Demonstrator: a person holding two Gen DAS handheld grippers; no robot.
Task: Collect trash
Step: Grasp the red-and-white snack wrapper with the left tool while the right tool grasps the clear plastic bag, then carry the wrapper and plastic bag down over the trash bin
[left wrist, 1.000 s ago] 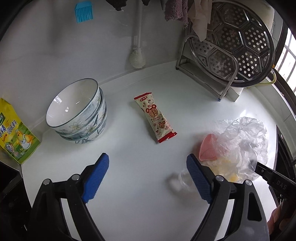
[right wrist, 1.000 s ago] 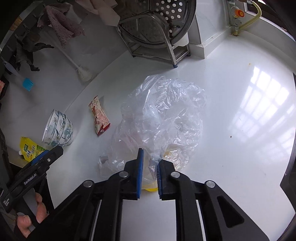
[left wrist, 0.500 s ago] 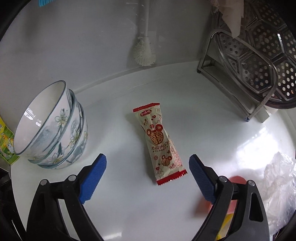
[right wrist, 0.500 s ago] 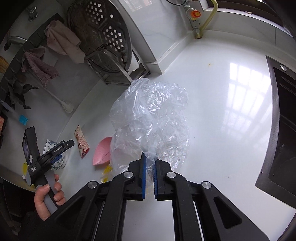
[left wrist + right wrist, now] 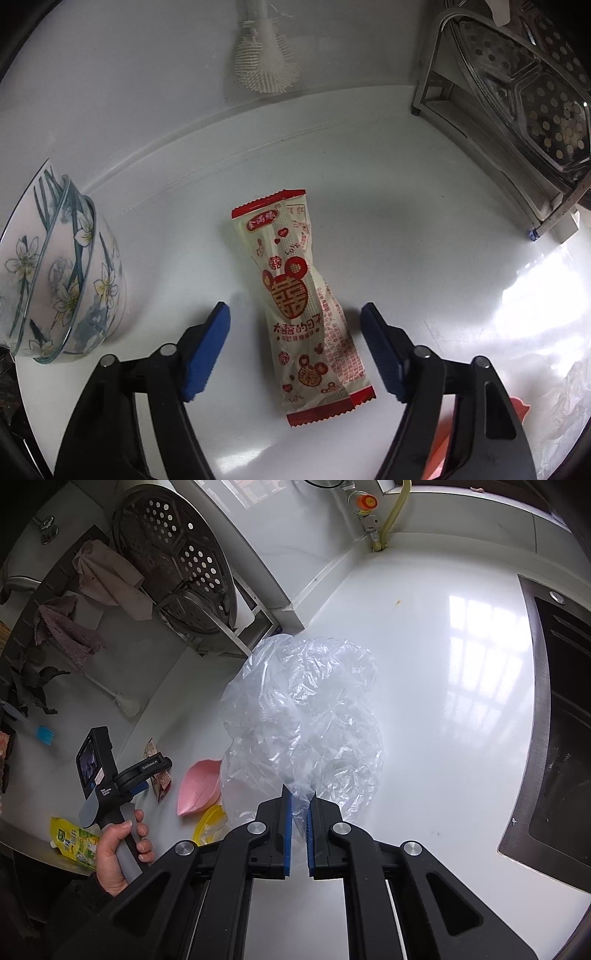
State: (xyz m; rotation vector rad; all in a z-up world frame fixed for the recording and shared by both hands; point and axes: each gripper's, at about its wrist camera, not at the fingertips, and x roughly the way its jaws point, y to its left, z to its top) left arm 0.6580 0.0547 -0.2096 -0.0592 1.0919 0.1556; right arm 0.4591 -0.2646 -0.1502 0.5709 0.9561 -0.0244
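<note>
White counter [image 5: 424, 229] bears a snack wrapper [image 5: 303, 302] between the closing left gripper [image 5: 295, 350] fingers, while right gripper [image 5: 299, 834] fingers pinch a plastic bag [image 5: 306, 716].

- The left wrist view looks steeply down, close over the white surface [image 5: 424, 229], along its own fingers [image 5: 207, 347].
- The right wrist view sits higher and farther back, facing the window corner across the surface.
- Both views share the snack wrapper [image 5: 303, 306], pink dish [image 5: 201, 786] and steamer rack [image 5: 177, 565].
</note>
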